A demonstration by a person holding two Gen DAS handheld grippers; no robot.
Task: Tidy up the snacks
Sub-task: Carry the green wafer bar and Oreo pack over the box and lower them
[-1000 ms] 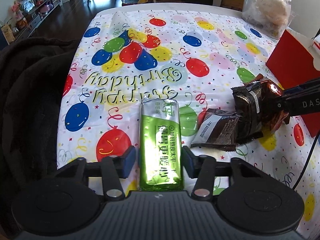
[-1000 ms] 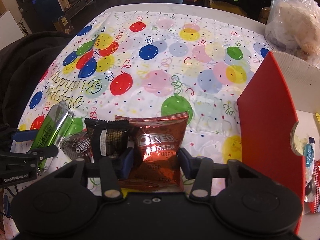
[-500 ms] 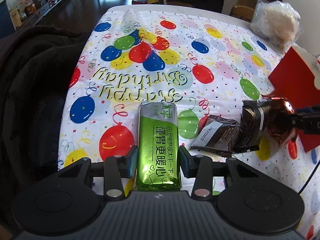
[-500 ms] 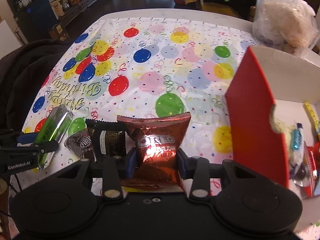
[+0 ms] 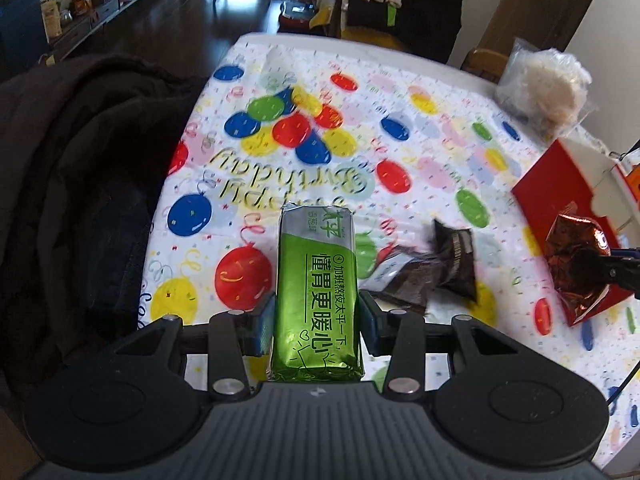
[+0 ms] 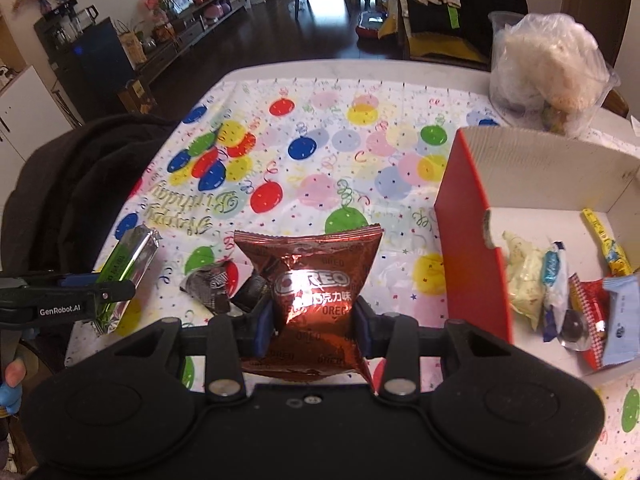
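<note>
Up close in the left wrist view, the left gripper has its jaws clamped on the sides of a green foil snack bar, which points away from the camera above the balloon-print tablecloth. Just right of it, two dark snack packets lie on the surface. Further right, the red Oreo packet hangs in the right gripper, in front of the red box. A dark coat is heaped at the left edge.

From the right wrist view, the right gripper has its jaws pinched on the Oreo packet, creasing its middle. The red box stands to the right, its white inside holding several wrapped snacks. At left, the left gripper carries the green bar, tilted, and the dark packets lie between the two. A clear bag sits at the far right corner of the surface.
</note>
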